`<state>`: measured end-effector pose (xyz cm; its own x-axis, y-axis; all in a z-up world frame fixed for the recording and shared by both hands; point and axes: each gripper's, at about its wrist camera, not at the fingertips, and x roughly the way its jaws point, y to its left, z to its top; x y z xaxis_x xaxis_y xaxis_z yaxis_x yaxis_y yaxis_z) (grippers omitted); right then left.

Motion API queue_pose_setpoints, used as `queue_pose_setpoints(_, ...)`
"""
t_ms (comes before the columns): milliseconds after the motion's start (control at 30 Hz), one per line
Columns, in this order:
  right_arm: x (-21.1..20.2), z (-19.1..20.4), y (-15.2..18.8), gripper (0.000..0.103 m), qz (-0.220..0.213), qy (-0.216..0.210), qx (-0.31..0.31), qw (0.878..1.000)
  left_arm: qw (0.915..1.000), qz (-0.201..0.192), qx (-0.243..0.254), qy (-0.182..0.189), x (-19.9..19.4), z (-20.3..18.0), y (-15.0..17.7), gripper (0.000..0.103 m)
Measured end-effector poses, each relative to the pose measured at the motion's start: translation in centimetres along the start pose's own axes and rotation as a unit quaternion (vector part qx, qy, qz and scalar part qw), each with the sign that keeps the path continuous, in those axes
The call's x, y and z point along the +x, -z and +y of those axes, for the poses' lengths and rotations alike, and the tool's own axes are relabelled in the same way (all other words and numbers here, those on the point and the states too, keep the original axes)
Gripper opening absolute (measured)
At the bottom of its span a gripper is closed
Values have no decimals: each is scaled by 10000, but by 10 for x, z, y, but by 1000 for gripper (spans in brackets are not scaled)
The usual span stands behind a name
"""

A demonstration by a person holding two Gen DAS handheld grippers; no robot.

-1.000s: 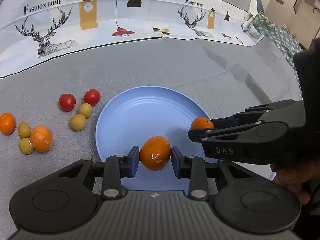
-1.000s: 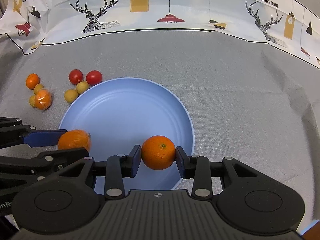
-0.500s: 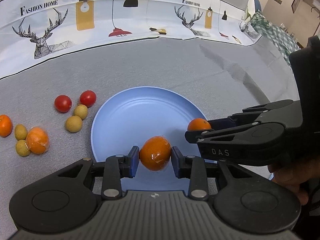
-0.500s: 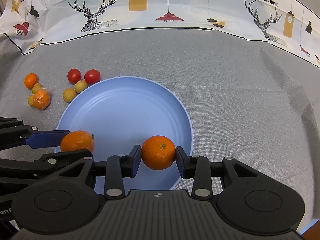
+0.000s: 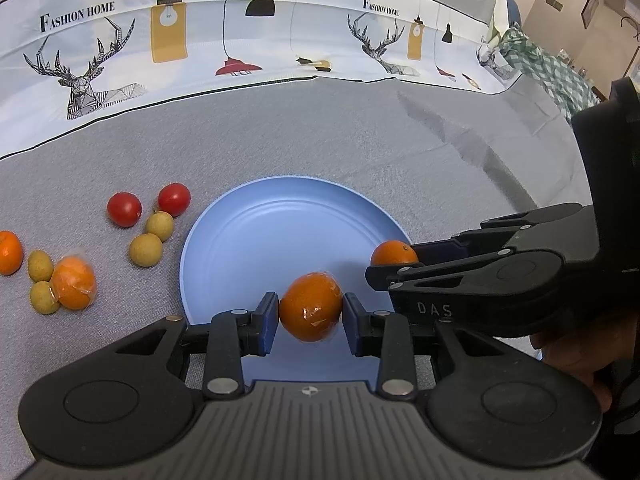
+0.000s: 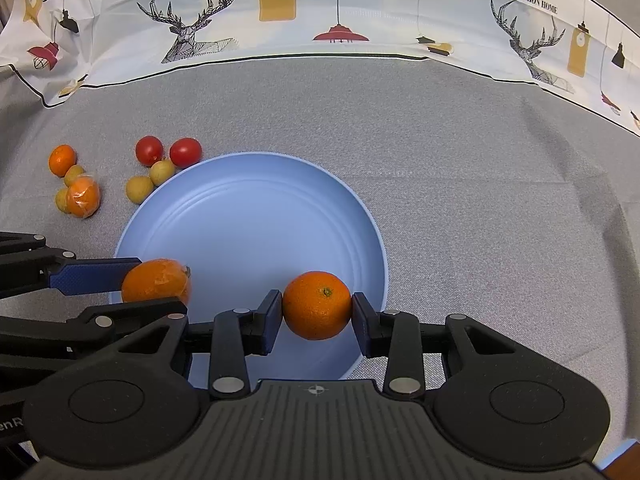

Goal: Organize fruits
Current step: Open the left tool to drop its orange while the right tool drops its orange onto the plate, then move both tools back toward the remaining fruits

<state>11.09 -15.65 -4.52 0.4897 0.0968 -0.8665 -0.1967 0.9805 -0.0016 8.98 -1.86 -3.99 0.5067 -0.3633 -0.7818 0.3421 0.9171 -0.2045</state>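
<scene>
Both my hand-held grippers grip fruit over blue plate (image 6: 360, 216): left hand-held gripper (image 5: 310, 318) clamps wrapped orange (image 5: 311, 312), right hand-held gripper (image 6: 317, 312) bare orange (image 6: 317, 305). Grey cloth (image 6: 460, 168) covers counter; deer-print border (image 5: 160, 56) behind.

"FASHION HOME" on cloth (image 5: 280, 40); "DAS" on right gripper (image 5: 394, 264).

Grey tablecloth (image 6: 440, 160); deer-print cloth (image 5: 240, 40) behind; beige wall (image 5: 568, 0).

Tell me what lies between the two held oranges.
In the right wrist view, only bare blue plate shows between the wrapped orange in the left tool and the bare orange in the right tool.
</scene>
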Motion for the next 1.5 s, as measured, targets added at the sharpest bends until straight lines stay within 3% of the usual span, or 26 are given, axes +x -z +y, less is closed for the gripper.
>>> queue_pose_setpoints(467,0,0,0,40,1,4,-18,10000,10000,-61,6,54,-3,0,-1,38)
queue_pose_setpoints(533,-1,0,-1,43,-51,3,-12,10000,9999,-93,-20,70,-4,0,-1,39)
queue_pose_setpoints(600,-4,0,-2,54,-141,10,9,9999,9999,-102,-66,64,-4,2,-2,40)
queue_pose_setpoints(700,-5,-2,-3,57,-176,44,60,9998,9999,-107,-81,35,-5,2,-2,40)
queue_pose_setpoints(1500,-10,-6,-7,57,-451,395,159,9981,9998,-148,-91,34,-5,2,-5,40)
